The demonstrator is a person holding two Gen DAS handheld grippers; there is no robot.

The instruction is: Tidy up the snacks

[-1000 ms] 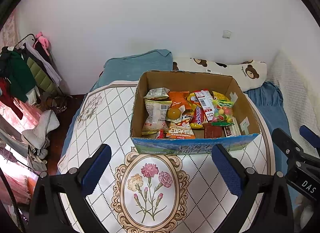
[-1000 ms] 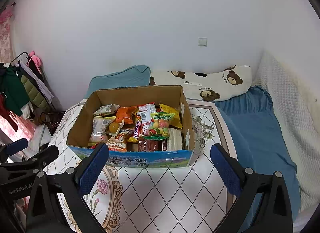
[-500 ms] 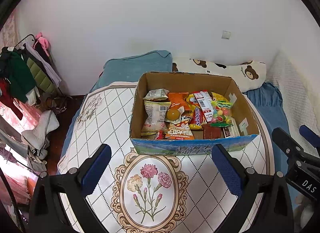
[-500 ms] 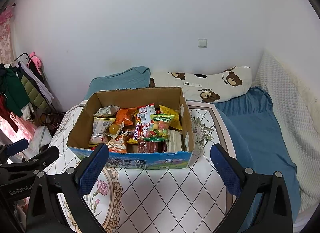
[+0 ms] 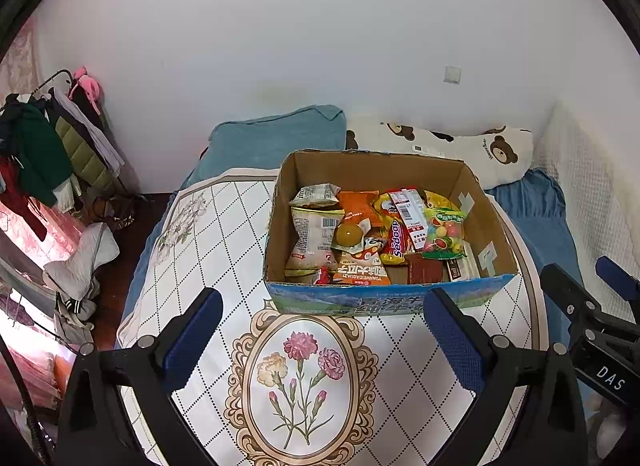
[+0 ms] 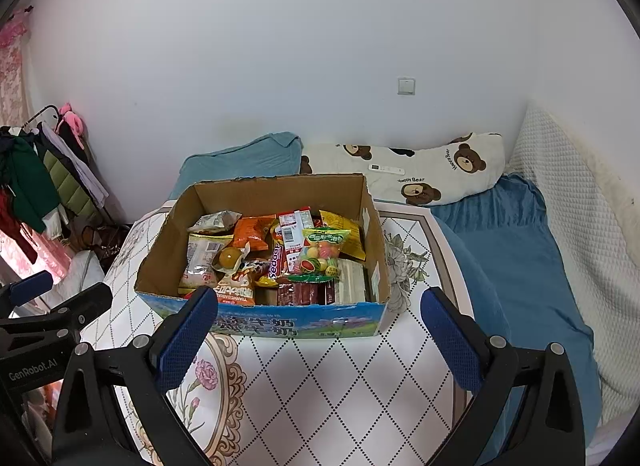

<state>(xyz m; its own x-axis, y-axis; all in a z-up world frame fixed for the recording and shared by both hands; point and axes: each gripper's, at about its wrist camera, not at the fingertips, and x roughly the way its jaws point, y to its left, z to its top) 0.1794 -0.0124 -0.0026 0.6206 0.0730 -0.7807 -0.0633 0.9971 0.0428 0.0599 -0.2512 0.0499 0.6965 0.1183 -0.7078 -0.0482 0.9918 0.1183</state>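
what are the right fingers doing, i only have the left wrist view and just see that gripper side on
observer: The right gripper is open and holds nothing; it faces the front wall of the cardboard box.
operator: any free table right of the box
observer: Yes. A bare strip of table with a grey flower print lies beside the box's right wall.
operator: whats the white thing behind the box rim
observer: A slim white remote, lying flat on the bear pillow.
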